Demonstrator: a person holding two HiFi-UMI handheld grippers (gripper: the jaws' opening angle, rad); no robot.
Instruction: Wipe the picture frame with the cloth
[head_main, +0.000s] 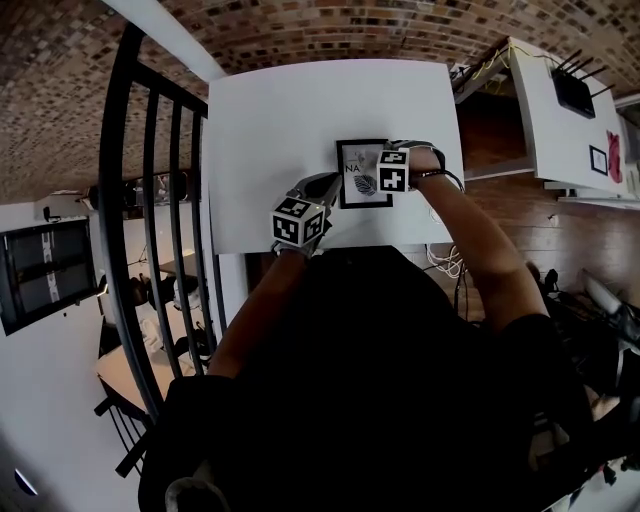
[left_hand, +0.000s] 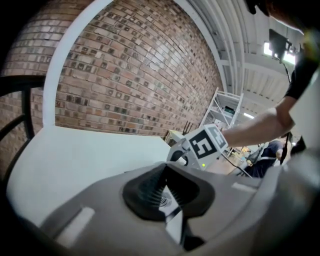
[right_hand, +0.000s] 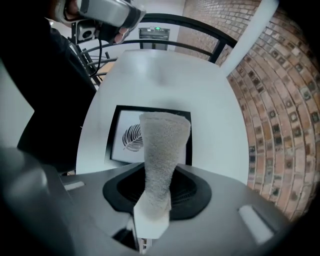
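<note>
The right gripper (right_hand: 151, 216) is clamped on a grey cloth (right_hand: 162, 150), which sticks out past its 2 jaws as a stiff tongue. The free end of the cloth hangs over the far part of the picture frame (head_main: 358, 178). I cannot tell whether it touches the glass. The left gripper (left_hand: 167, 200) sits just left of the frame and near its near edge. Its jaws are drawn together at the tips and hold nothing, and a sliver of the leaf print (right_hand: 132, 137) shows in the slit below them.

The frame lies flat and face up on the white bench (head_main: 270, 130), around the middle and nearer the near edge. Its long axis runs near to far, the top of the print points far, and the leaf is in the near half.

To wipe well, the cloth probably needs to come down until a broad patch lies on the glass, not just its tip. It should then sweep along the long axis in overlapping passes, taking in the black border as well. The pressure should be light, because the frame looks loose on a smooth top and may slide. Resting the left gripper against its left edge would likely steady it.
</note>
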